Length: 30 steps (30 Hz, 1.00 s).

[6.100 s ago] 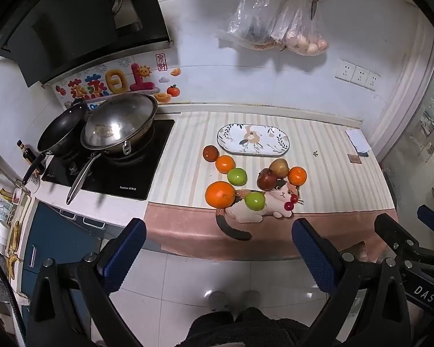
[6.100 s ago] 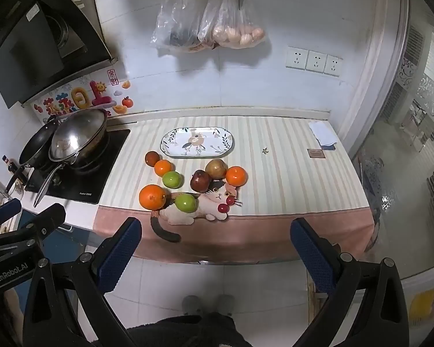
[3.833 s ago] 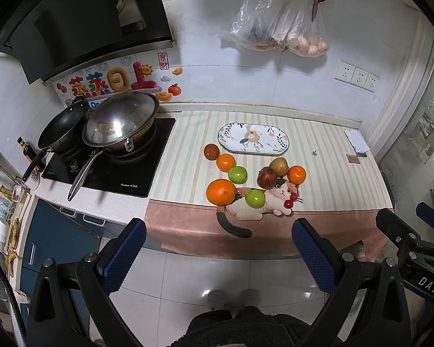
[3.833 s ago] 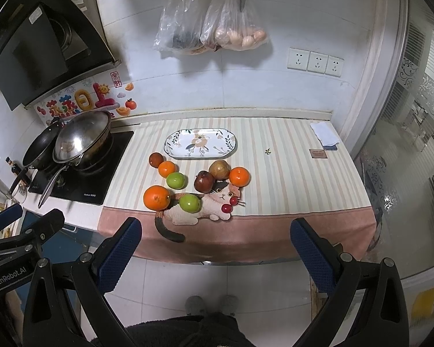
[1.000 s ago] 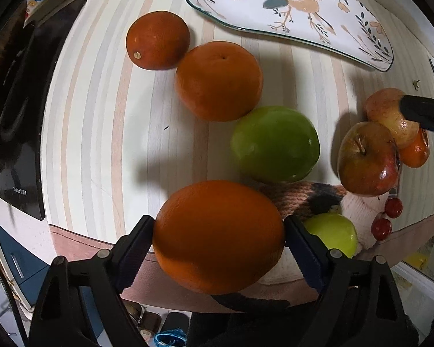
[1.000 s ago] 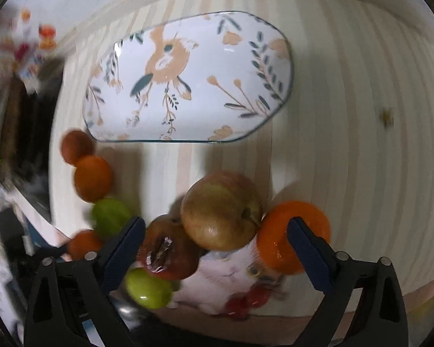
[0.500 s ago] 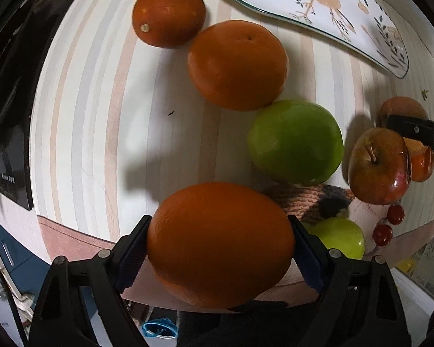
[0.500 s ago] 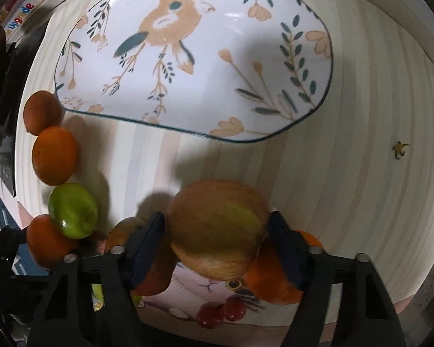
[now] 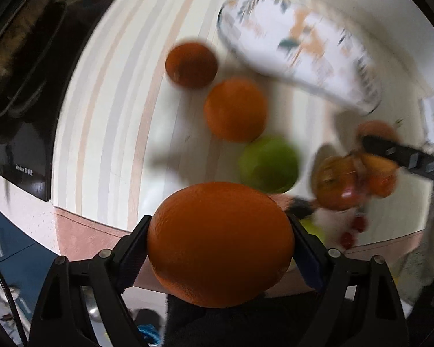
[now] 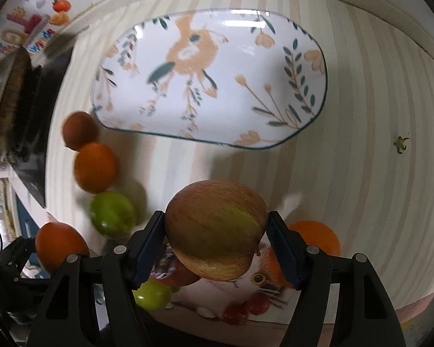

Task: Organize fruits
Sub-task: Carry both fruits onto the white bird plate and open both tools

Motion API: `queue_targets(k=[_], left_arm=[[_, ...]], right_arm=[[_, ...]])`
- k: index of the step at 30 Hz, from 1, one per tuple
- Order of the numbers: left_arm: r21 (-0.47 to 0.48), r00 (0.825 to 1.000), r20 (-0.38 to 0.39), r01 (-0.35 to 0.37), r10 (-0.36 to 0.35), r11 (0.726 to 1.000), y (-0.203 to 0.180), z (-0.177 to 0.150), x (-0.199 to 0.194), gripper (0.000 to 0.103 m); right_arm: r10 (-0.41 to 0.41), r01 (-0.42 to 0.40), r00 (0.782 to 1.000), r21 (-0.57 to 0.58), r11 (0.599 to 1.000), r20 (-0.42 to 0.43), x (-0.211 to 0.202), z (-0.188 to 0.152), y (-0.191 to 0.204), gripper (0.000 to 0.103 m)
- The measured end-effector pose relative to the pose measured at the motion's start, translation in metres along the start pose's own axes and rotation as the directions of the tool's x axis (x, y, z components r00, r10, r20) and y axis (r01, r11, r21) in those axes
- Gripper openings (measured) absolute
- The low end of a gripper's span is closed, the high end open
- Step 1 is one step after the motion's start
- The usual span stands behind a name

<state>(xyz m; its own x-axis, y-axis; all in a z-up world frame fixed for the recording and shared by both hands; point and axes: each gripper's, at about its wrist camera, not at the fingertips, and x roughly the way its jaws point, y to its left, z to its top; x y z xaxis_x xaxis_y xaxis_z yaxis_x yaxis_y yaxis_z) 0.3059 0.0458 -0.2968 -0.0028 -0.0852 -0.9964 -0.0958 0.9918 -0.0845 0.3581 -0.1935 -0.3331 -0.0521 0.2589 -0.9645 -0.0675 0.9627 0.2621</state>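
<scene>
1. Left gripper [image 9: 218,248] clamps a large orange [image 9: 220,243] between both pads, above the front edge of the striped counter [image 9: 107,115].
2. Right gripper [image 10: 215,241] grips a red-green apple [image 10: 215,228], pads pressed on both its sides; the apple sits in front of the patterned plate [image 10: 214,75].
3. The plate is bare.
4. On the counter left of the plate: a dark brown fruit [image 10: 79,130], a small orange [image 10: 95,166] and a green apple [image 10: 112,214], in a row, close together.
5. Another orange [image 10: 318,237] lies right of the held apple, at the cat-shaped mat [image 10: 263,286].
6. Left view is motion-blurred.
</scene>
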Motion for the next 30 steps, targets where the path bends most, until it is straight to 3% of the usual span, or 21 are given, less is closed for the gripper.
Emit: queue_targets(k=[5, 10, 18, 30], left_arm=[[0.027, 0.993, 0.102, 0.057, -0.06, 0.998, -0.031, 0.036, -0.052, 0.088], [0.061, 0.986, 0.151, 0.059, -0.068, 0.996, -0.064, 0.109, -0.064, 0.088], [0.043, 0.996, 0.03, 0.077, -0.078, 0.996, -0.089, 0.202, 0.004, 0.088], [0.05, 0.995, -0.069, 0.072, -0.069, 0.996, -0.11, 0.238, 0.045, 0.089]], right_arm=[[0.074, -0.076, 0.995, 0.027, 0.997, 0.065, -0.029, 0.015, -0.002, 0.073], [0.093, -0.099, 0.988, 0.04, 0.994, 0.123, -0.048, 0.055, -0.006, 0.073], [-0.003, -0.003, 0.992, 0.048, 0.999, 0.128, -0.022, 0.122, -0.013, 0.073], [-0.049, 0.048, 0.996, 0.01, 0.999, 0.076, 0.02, 0.164, -0.019, 0.073]])
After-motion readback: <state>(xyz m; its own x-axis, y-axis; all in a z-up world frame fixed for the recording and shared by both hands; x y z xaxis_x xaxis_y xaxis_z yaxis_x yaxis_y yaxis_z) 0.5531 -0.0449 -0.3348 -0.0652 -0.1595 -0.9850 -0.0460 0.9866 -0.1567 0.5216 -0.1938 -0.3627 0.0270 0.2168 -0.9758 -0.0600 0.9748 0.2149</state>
